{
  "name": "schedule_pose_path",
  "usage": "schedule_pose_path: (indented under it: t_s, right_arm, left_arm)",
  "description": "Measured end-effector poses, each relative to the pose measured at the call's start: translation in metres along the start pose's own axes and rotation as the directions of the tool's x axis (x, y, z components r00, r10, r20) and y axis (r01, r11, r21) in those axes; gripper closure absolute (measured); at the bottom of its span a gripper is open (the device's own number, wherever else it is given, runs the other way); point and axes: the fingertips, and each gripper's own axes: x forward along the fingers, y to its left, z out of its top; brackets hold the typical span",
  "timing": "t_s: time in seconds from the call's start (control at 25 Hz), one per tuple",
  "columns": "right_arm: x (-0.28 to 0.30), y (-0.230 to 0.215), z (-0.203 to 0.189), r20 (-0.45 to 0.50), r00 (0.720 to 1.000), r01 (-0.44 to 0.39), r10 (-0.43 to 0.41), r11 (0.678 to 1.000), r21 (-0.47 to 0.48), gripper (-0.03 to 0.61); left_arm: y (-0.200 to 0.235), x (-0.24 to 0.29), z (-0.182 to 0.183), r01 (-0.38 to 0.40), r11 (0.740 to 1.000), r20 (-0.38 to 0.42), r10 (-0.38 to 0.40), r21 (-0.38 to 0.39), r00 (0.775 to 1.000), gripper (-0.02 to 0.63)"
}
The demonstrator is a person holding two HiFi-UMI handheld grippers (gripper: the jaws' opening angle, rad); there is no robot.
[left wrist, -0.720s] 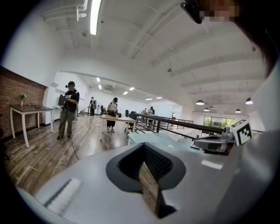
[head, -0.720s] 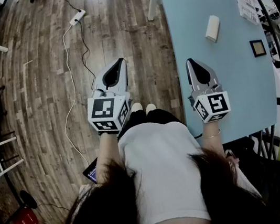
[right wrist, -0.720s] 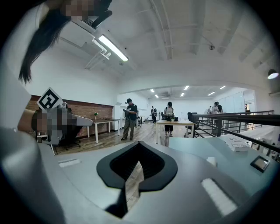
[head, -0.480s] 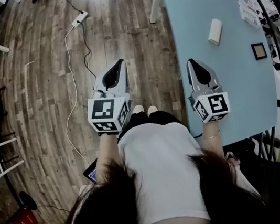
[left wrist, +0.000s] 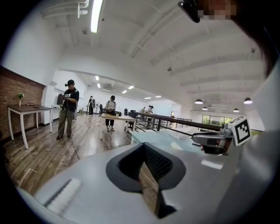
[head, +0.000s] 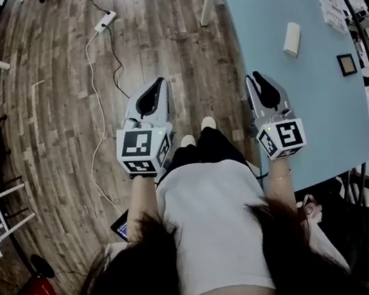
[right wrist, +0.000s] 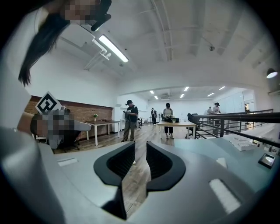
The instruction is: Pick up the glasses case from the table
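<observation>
Head view is showing the case [head: 292, 40] lying on the table [head: 253, 13], ahead-right of the right gripper [head: 256, 81], long axis pointing away. Left gripper [head: 158, 84] is hanging farther off. Right jaws are sitting slightly apart, left looking pinched together, both empty.

Premises: large open-plan office or shared workspace, loft style.

Head view: wood-plank floor [head: 56, 94] throughout. Light-blue table [head: 319, 114] at 2 o'clock. Power strip [head: 105, 20] with trailing cable at 11 o'clock.

Left gripper view: brick wall [left wrist: 13, 96] at 9 o'clock, white-legged table [left wrist: 27, 108] before it. Ceiling strip light [left wrist: 95, 15] at 11 o'clock, pendant lamps [left wrist: 198, 101] at 3 o'clock. A standing person [left wrist: 67, 111] at 9 o'clock, others behind at further work tables.

Right gripper view: dark metal railing [right wrist: 238, 117] at 3 o'clock.
</observation>
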Motion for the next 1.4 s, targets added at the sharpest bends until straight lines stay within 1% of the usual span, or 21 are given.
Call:
schedule_pose_path:
  t_s: [0.2,0.32,0.4,0.68,0.92,1.2,1.4]
  right_arm:
    - [0.021,-0.009,-0.005,-0.012,1.000,0.003,-0.003,1.000,0.016,0.492]
    - [0.042,-0.022,-0.010,-0.009,1.000,0.000,0.000,1.000,0.021,0.485]
    - [0.060,-0.036,-0.012,-0.004,1.000,-0.007,0.007,1.000,0.022,0.468]
    - [0.135,-0.091,0.006,0.004,1.000,-0.008,0.008,0.999,0.032,0.436]
    - [0.186,-0.139,0.018,0.008,1.000,0.007,-0.007,0.997,0.076,0.400]
    - [0.215,-0.185,0.022,0.020,0.999,0.046,-0.048,0.993,0.108,0.362]
    - [0.204,-0.217,0.019,0.013,0.993,0.114,-0.117,0.982,0.150,0.336]
  left_arm:
    - [0.016,0.019,0.001,-0.004,1.000,-0.002,0.004,-0.004,1.000,0.557]
    - [0.026,0.043,-0.002,-0.001,1.000,-0.007,0.001,-0.005,1.000,0.557]
    - [0.032,0.065,0.000,-0.003,1.000,-0.002,0.003,-0.003,1.000,0.557]
    - [0.058,0.153,0.040,0.013,1.000,0.019,-0.013,0.011,1.000,0.557]
    - [0.077,0.217,0.069,0.008,1.000,0.005,-0.008,0.027,1.000,0.557]
    - [0.074,0.276,0.089,0.042,0.997,-0.003,-0.042,0.058,0.999,0.557]
    - [0.047,0.313,0.097,0.121,0.989,-0.015,-0.120,0.085,0.993,0.557]
